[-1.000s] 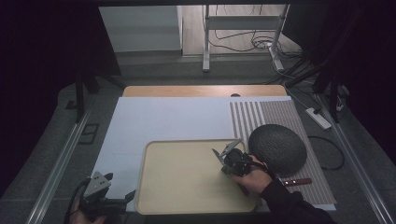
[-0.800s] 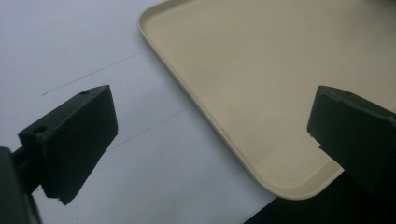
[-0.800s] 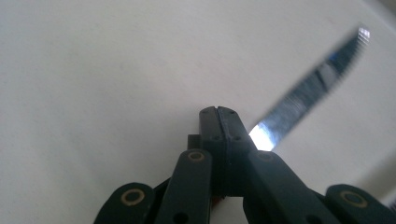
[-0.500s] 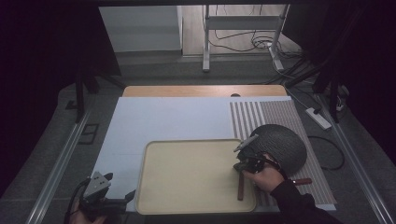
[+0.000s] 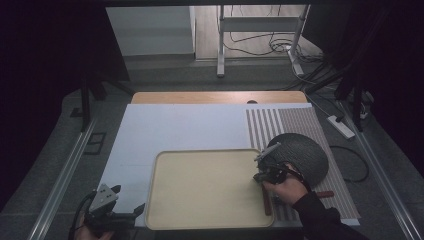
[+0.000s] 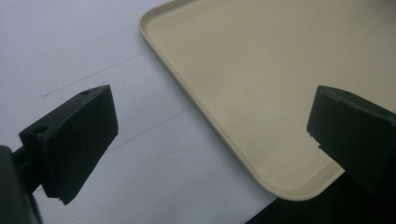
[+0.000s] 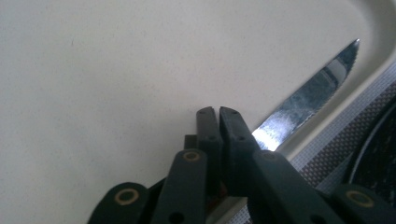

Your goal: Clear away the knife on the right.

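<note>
- High view: the beige tray [image 5: 200,195] lay on the white desk [image 5: 175,130]. The right gripper [image 5: 265,172] sat at the tray's right edge, with a knife [image 5: 267,202] beneath the hand. A dark round mat [image 5: 305,155] lay just beside it.
- Left gripper view: the left gripper [image 6: 210,135] had its jaws wide apart and empty, over the tray's [image 6: 261,70] near corner.
- Right gripper view: the right gripper [image 7: 218,114] had its jaws together. The knife's serrated blade [image 7: 313,98] lay on the tray [image 7: 116,70]. Whether the jaws clamped the knife could not be told.

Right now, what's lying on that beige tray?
A knife lies along the right edge of the tray, its serrated blade bare on the surface. The right gripper and hand cover part of its handle. Nothing else sits there.
</note>
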A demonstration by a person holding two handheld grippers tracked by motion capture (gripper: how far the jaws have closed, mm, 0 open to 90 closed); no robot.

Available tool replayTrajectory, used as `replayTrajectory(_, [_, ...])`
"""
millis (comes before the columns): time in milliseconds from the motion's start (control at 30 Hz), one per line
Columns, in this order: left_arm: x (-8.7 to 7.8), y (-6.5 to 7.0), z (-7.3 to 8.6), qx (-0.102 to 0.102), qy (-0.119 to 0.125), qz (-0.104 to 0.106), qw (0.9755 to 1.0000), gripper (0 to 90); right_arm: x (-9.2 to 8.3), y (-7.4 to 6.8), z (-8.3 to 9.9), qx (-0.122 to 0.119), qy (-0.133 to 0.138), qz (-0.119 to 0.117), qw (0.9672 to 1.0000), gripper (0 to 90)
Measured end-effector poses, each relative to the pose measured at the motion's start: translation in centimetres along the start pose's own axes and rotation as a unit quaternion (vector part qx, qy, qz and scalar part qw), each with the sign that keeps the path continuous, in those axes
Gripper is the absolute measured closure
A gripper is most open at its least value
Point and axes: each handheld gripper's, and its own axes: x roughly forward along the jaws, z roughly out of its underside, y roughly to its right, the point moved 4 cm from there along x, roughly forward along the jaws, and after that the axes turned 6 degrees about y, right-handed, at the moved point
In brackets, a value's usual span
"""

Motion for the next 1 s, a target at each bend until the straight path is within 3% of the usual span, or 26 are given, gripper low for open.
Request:
replayTrajectory(133, [0.0, 0.0, 0.0, 0.000, 0.001, 0.000, 1.0000, 1.9, -0.3, -0.1, -0.3, 0.001, 0.017, -0.002, 0.9999, 79.8])
replayTrajectory(500, [-0.1, 0.0, 0.0, -0.002, 0.004, 0.001, 1.0000, 1.9, -1.5, 0.1, -1.1, 0.002, 0.061, 0.015, 0.9981, 47.1])
replayTrajectory(633, [-0.1, 0.0, 0.0, -0.003, 0.005, 0.002, 1.0000, 1.9, -1.7, 0.3, -1.1, 0.006, 0.065, 0.024, 0.9976, 38.0])
replayTrajectory(1000, [-0.2, -0.1, 0.0, -0.007, 0.010, 0.007, 0.9999, 1.4, -2.6, 0.7, -0.9, 0.013, 0.078, 0.022, 0.9966, 18.4])
